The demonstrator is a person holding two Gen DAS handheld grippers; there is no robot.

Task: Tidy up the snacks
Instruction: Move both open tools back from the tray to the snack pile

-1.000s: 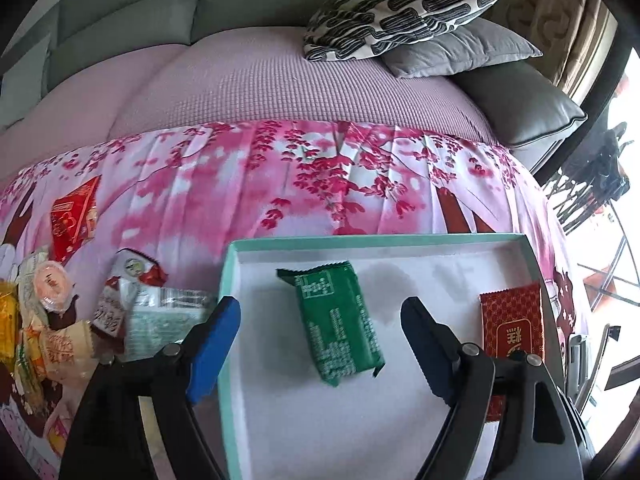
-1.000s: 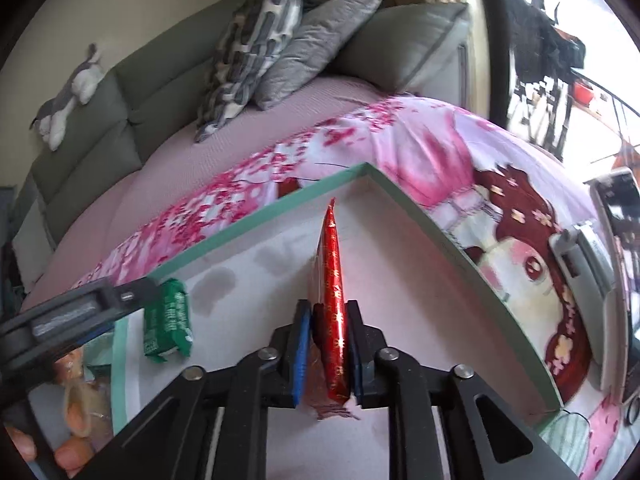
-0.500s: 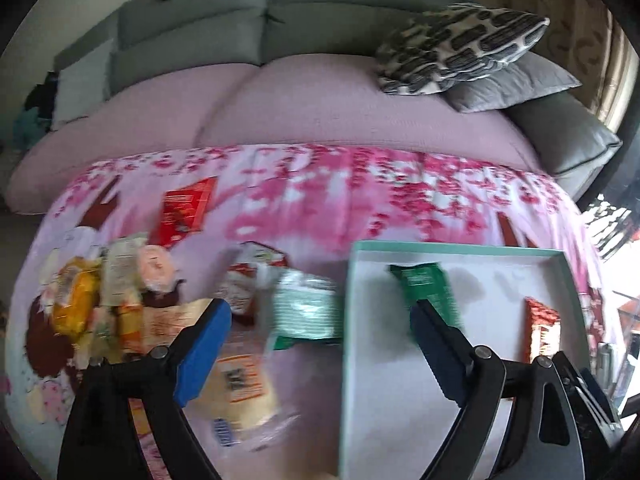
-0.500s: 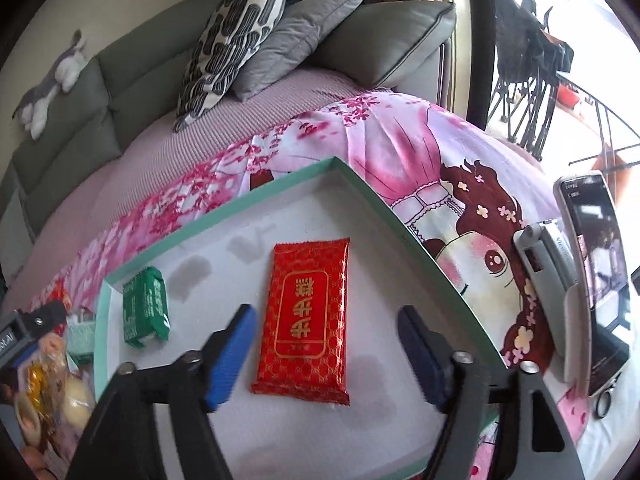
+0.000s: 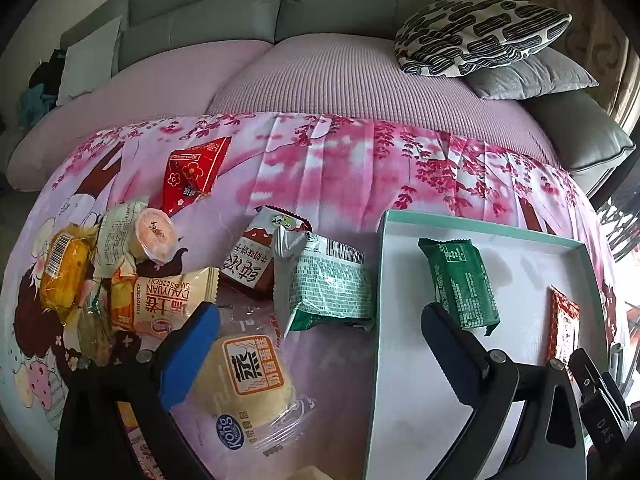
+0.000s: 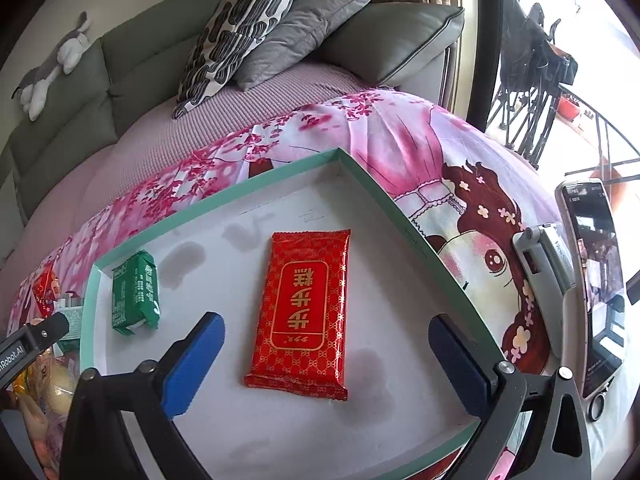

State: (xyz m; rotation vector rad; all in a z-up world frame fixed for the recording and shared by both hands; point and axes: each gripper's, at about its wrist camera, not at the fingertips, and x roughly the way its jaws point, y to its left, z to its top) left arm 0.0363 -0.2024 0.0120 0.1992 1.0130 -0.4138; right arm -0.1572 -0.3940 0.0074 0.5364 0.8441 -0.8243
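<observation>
A teal-rimmed white tray (image 5: 380,280) (image 6: 216,208) lies on the pink floral cloth. In it rest a green packet (image 5: 460,284) (image 6: 134,292) and a red packet (image 6: 306,312) (image 5: 564,328), both flat. My right gripper (image 6: 326,330) hangs over the red packet, jaws opening wide on either side of it without touching. My left gripper (image 5: 316,320) straddles the tray's left wall, jaws opening, holding nothing. Under it lie a green-white packet (image 5: 328,284) and a yellow bun packet (image 5: 248,376). Left of these are a Swiss roll packet (image 5: 160,300), a jelly cup (image 5: 154,236) and a red triangular packet (image 5: 192,172).
A phone (image 6: 596,280) and a grey device (image 6: 548,264) lie on the cloth right of the tray. Behind is a green sofa with a patterned cushion (image 5: 480,32) and a grey one (image 6: 304,28). A brown-white packet (image 5: 260,256) and a yellow packet (image 5: 64,268) sit among the loose snacks.
My right gripper has opened and let go of the red packet, which now lies flat in the tray. My left gripper has swung left from over the tray to the loose snacks, jaws wider.
</observation>
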